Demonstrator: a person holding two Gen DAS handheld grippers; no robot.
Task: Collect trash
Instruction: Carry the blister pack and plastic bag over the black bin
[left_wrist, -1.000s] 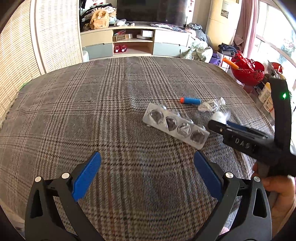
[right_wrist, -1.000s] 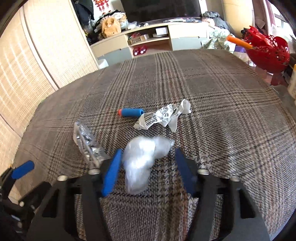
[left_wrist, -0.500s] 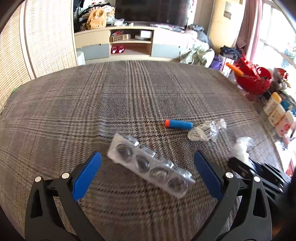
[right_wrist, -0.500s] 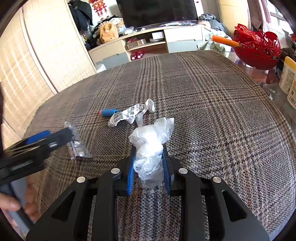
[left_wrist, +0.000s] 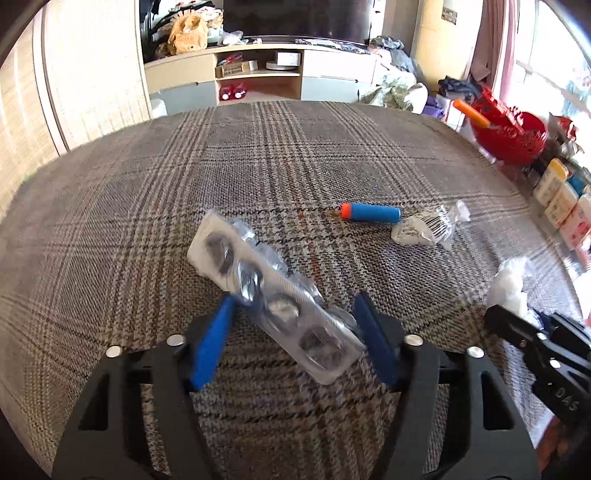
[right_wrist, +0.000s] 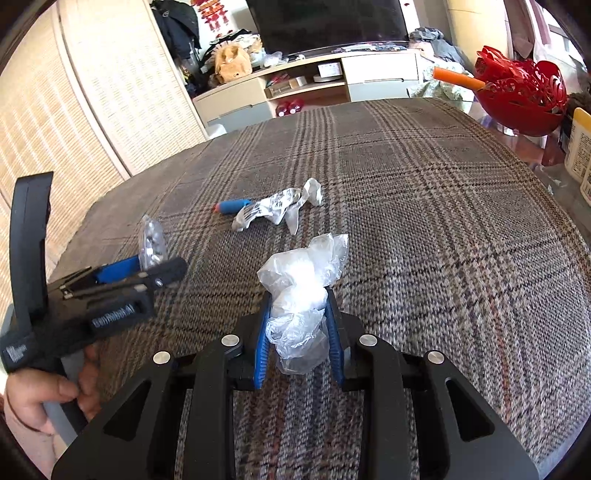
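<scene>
My left gripper (left_wrist: 293, 317) has just been closing around the blister pack (left_wrist: 273, 295); contact is blurred. My right gripper (right_wrist: 299, 317) clenches the crumpled plastic bag (right_wrist: 301, 288), just beyond which lies the wrapper (right_wrist: 277, 210).

left gripper (left_wrist: 293, 326): jaws just closing, now around clear blister tray (left_wrist: 273, 299) | right gripper (right_wrist: 297, 325): closed on crumpled plastic bag (right_wrist: 303, 291) from open, now lifted

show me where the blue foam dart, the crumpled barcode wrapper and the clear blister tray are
blue foam dart (left_wrist: 375, 213): left wrist view, middle of its blue body.
crumpled barcode wrapper (right_wrist: 271, 210): right wrist view, its printed middle.
clear blister tray (left_wrist: 258, 280): left wrist view, a middle pocket, between the blue pads.
</scene>
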